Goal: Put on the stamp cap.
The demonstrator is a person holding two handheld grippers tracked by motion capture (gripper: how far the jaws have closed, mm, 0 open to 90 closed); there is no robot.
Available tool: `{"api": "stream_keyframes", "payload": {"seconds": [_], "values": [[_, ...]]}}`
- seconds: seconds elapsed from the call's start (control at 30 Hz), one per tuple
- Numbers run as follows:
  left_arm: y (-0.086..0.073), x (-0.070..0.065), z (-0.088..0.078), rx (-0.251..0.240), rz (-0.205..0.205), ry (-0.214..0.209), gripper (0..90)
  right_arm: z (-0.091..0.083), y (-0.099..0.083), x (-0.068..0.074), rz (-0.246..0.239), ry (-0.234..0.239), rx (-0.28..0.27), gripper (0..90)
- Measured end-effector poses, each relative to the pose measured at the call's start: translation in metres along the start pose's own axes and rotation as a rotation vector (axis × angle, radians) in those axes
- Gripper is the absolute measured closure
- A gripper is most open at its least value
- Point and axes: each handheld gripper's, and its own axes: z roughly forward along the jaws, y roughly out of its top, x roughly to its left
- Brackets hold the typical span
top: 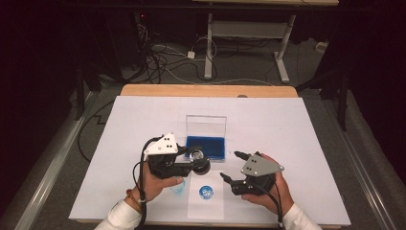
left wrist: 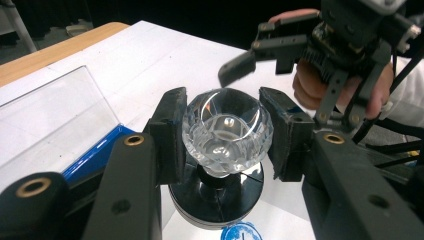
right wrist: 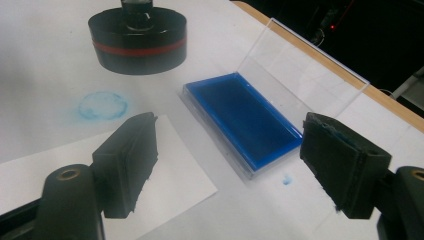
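The left gripper's (left wrist: 223, 132) fingers are clamped on the stamp's (left wrist: 227, 131) clear faceted knob, its black base held above the surface (top: 287, 124); the right gripper's (right wrist: 227, 165) fingers stand apart, empty, near the open blue ink pad (right wrist: 240, 117).

1. The left hand (top: 155, 184) comes in from 6 o'clock; its left gripper (top: 203, 160) points toward 3 o'clock, jaws clamped.
2. The right hand (top: 268, 191) holds the right gripper (top: 229, 165) pointing toward 10 o'clock, jaws spread, nothing between them.
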Motion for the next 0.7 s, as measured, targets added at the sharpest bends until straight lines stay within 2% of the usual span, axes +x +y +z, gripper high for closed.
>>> {"api": "stream_keyframes", "payload": {"seconds": [0.27, 0.57, 0.7], "values": [[-0.004, 0.001, -0.001, 0.034, 0.017, 0.034, 54.9, -0.016, -0.003, -0.007, 0.000, -0.037, -0.015, 22.5], [-0.008, 0.003, -0.013, 0.073, 0.055, 0.115, 54.8, -0.032, -0.014, -0.014, 0.013, -0.080, -0.006, 22.4], [-0.009, 0.006, -0.020, 0.071, 0.057, 0.144, 54.9, -0.040, -0.018, -0.016, 0.030, -0.104, -0.028, 22.4]]}}
